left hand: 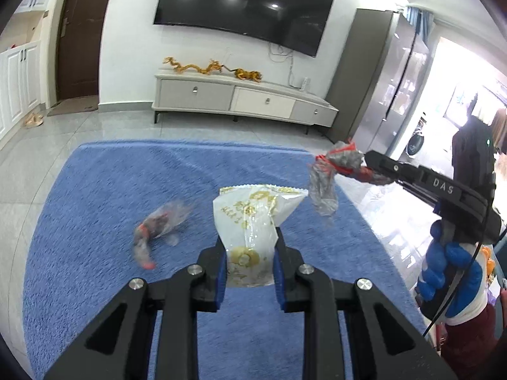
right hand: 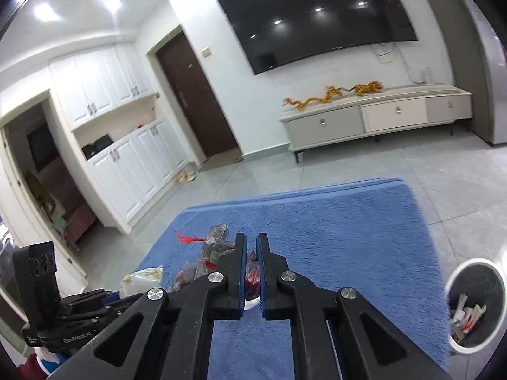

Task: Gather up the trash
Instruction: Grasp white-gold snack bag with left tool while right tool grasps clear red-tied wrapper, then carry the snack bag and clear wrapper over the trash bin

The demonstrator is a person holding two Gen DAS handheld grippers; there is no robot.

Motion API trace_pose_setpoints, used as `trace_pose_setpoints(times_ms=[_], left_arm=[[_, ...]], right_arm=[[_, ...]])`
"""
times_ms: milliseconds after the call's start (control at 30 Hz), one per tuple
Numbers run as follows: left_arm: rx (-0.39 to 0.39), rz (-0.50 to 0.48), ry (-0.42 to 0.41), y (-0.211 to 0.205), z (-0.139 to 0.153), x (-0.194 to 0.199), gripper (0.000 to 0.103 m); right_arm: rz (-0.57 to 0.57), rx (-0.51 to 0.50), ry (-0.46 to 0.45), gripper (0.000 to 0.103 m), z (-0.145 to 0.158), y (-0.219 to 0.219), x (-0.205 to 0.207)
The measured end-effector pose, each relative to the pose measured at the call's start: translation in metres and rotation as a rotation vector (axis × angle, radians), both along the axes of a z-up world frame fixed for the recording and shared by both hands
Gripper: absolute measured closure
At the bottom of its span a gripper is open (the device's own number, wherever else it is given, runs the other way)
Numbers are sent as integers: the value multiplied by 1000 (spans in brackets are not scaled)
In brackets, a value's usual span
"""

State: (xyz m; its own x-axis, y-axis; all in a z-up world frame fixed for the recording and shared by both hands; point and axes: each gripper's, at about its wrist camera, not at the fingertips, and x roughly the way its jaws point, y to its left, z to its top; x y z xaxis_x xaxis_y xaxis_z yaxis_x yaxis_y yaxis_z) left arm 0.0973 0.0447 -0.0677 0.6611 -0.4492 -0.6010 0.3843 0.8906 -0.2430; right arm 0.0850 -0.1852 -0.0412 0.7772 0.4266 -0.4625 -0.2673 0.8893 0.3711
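Left wrist view: the left gripper (left hand: 250, 253) is clamped on a white plastic snack bag with gold print (left hand: 250, 221); the bag stands up between the blue pads, above the blue shaggy rug (left hand: 95, 205).

Left gripper, seen from the right wrist: at the lower left, with the white bag (right hand: 141, 280) at its tip.

Right gripper: in the left wrist view the right gripper (left hand: 364, 166) reaches in from the right, closed on a crumpled clear wrapper with red trim (left hand: 332, 171) that hangs clear of the rug; a blue-gloved hand (left hand: 443, 269) grips its handle.

Right wrist view: the right gripper (right hand: 252, 269) has its jaws nearly together on the same wrapper (right hand: 215, 247) (red and dark folds show in the gap).

Loose trash: a second clear wrapper with red ends (left hand: 158, 224) lies on the rug, left of the white bag (blurred).

Bin: a round white waste bin with a dark liner (right hand: 456, 285) stands on the grey tile floor (right hand: 459, 183) just beside the rug's right edge, holding some scraps.
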Motion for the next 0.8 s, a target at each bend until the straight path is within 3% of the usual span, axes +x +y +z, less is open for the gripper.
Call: trace_pose_setpoints(times_ms=[200, 433, 800], left_arm=[[7, -96, -11, -65, 22, 17, 80], [4, -232, 14, -156, 25, 43, 80], [58, -442, 144, -330, -17, 90, 80]], right_arm=[[-145, 34, -15, 96, 6, -60, -17], [-380, 10, 6, 96, -3, -133, -30], [-747, -73, 177, 96, -65, -244, -10]])
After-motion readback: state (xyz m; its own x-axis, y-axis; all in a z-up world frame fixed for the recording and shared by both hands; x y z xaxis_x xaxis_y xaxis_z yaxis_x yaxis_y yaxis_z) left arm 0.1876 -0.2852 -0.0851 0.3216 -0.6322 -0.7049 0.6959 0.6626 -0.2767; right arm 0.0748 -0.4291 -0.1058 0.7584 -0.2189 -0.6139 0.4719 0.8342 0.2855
